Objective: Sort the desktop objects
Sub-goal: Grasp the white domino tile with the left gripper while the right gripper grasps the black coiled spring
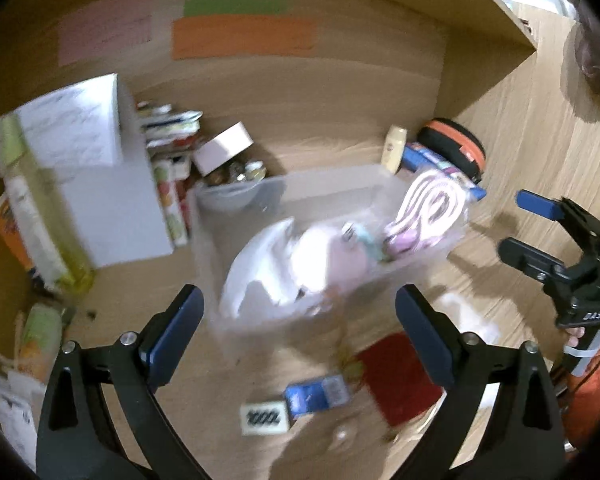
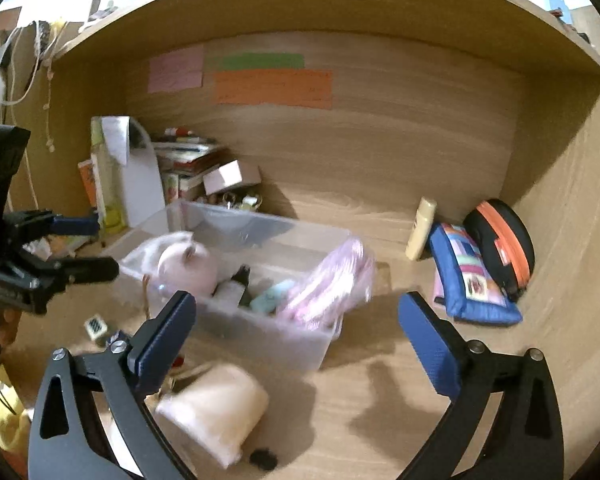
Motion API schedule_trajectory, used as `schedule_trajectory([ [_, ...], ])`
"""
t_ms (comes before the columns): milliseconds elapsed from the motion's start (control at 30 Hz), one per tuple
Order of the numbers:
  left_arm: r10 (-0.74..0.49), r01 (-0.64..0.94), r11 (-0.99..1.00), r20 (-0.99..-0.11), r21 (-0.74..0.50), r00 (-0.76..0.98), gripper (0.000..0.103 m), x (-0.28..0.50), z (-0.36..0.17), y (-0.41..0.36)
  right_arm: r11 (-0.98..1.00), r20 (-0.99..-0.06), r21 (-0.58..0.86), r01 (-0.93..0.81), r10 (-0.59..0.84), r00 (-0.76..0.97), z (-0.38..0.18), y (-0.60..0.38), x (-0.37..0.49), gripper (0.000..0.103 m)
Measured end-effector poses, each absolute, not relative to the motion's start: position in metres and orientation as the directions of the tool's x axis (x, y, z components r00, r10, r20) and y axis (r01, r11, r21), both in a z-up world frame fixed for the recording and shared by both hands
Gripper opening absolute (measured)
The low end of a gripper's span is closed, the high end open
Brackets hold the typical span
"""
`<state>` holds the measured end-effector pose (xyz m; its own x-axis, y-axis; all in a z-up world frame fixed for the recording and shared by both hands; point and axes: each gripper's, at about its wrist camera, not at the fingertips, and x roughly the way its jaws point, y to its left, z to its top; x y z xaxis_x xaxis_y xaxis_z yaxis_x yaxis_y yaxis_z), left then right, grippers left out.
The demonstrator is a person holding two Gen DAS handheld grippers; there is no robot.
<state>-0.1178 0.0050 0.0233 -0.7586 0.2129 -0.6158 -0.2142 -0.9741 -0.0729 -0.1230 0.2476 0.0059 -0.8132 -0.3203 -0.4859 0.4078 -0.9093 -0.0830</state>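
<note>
Both views are smeared by motion blur, the left wrist view worse, so small items are hard to identify. In that view the contents of the clear plastic bin (image 1: 324,200) merge into pale shapes: a white crumpled mass (image 1: 260,272) at the near end cannot be told as bag or cloth. The stack of books (image 1: 168,128) beyond the bin's left corner is blurred and partly hidden by a white box (image 1: 112,208). The lower rim of each picture cuts off the gripper bodies.

The left gripper (image 1: 300,336) stands with its jaws spread wide and nothing between them; the bin's near end lies just ahead of the gap. Below the gap, on the wooden desk (image 1: 340,136), lie a blue packet (image 1: 316,394), a small white tag with dark marks (image 1: 265,418) and a red pad (image 1: 400,376), all blurred.

The right gripper (image 2: 298,340) is likewise wide open and holds nothing. The bin (image 2: 260,332) sits ahead of its left finger, apart from both pads. Inside it show a pale pink rounded thing (image 2: 188,268), a small dark-capped bottle (image 2: 236,284), a light green item (image 2: 272,296) and a pink striped bundle (image 2: 328,284) leaning over the right wall. A cream pouch (image 2: 216,408) lies just beside the left finger. Beyond the right finger are a blue patchwork case (image 2: 476,280), a black and orange case (image 2: 500,240) and a cream tube (image 2: 420,234) standing against the back panel.
</note>
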Motion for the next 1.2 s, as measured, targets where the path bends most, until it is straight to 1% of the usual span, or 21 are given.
schedule_trajectory([
  [167,0.173,-0.159,-0.984,-0.640,-0.080,-0.749,0.098,-0.103,0.006,-0.015,-0.921,-0.508,-0.097,0.377,-0.280,-0.815,-0.010,0.257,-0.107,0.101],
  [500,0.135,-0.108,-0.991,-0.715,-0.084,-0.686,0.098,-0.082,-0.033,-0.032,-0.941,-0.605,-0.163,0.296,-0.141,-0.784,-0.051,0.283,-0.096,0.101],
  [733,0.159,-0.095,-0.987,-0.751,-0.128,-0.641,0.098,-0.081,-0.051,-0.035,-0.928,-0.651,-0.186,0.324,-0.131,-0.748,-0.072,0.286,-0.088,0.101],
  [767,0.156,-0.094,-0.988,-0.754,-0.125,-0.638,0.097,-0.081,-0.053,-0.034,-0.924,-0.655,-0.187,0.334,-0.136,-0.743,-0.074,0.285,-0.088,0.099],
  [833,0.148,-0.103,-0.989,-0.749,-0.107,-0.646,0.091,-0.080,-0.052,-0.032,-0.915,-0.658,-0.186,0.357,-0.154,-0.737,-0.077,0.282,-0.085,0.098],
  [867,0.148,-0.112,-0.989,-0.746,-0.099,-0.649,0.085,-0.079,-0.051,-0.030,-0.911,-0.661,-0.186,0.369,-0.162,-0.732,-0.078,0.280,-0.085,0.097],
  [900,0.149,-0.123,-0.988,-0.748,-0.090,-0.647,0.080,-0.079,-0.051,-0.028,-0.905,-0.665,-0.183,0.384,-0.174,-0.726,-0.079,0.279,-0.084,0.092],
  [967,0.151,-0.141,-0.987,-0.752,-0.078,-0.642,0.077,-0.079,-0.052,-0.024,-0.891,-0.676,-0.175,0.418,-0.200,-0.709,-0.081,0.275,-0.085,0.086],
  [1000,0.147,-0.148,-0.987,-0.755,-0.067,-0.639,0.075,-0.080,-0.053,-0.021,-0.883,-0.684,-0.174,0.435,-0.210,-0.699,-0.082,0.273,-0.085,0.081],
  [1033,0.146,-0.155,-0.986,-0.759,-0.061,-0.634,0.073,-0.081,-0.054,-0.020,-0.875,-0.691,-0.176,0.451,-0.217,-0.690,-0.083,0.270,-0.085,0.079],
  [1067,0.144,-0.161,-0.985,-0.766,-0.053,-0.626,0.068,-0.083,-0.055,-0.018,-0.865,-0.696,-0.179,0.468,-0.225,-0.682,-0.084,0.268,-0.085,0.076],
  [1133,0.135,-0.163,-0.986,-0.775,-0.042,-0.617,0.057,-0.085,-0.058,-0.016,-0.845,-0.696,-0.193,0.498,-0.241,-0.677,-0.084,0.262,-0.083,0.074],
  [1167,0.116,-0.152,-0.988,-0.781,-0.027,-0.614,0.048,-0.088,-0.060,-0.015,-0.838,-0.697,-0.195,0.509,-0.247,-0.674,-0.084,0.260,-0.083,0.073],
  [1200,0.116,-0.156,-0.987,-0.786,-0.025,-0.608,0.045,-0.089,-0.061,-0.015,-0.830,-0.699,-0.195,0.523,-0.257,-0.668,-0.084,0.258,-0.082,0.070],
])
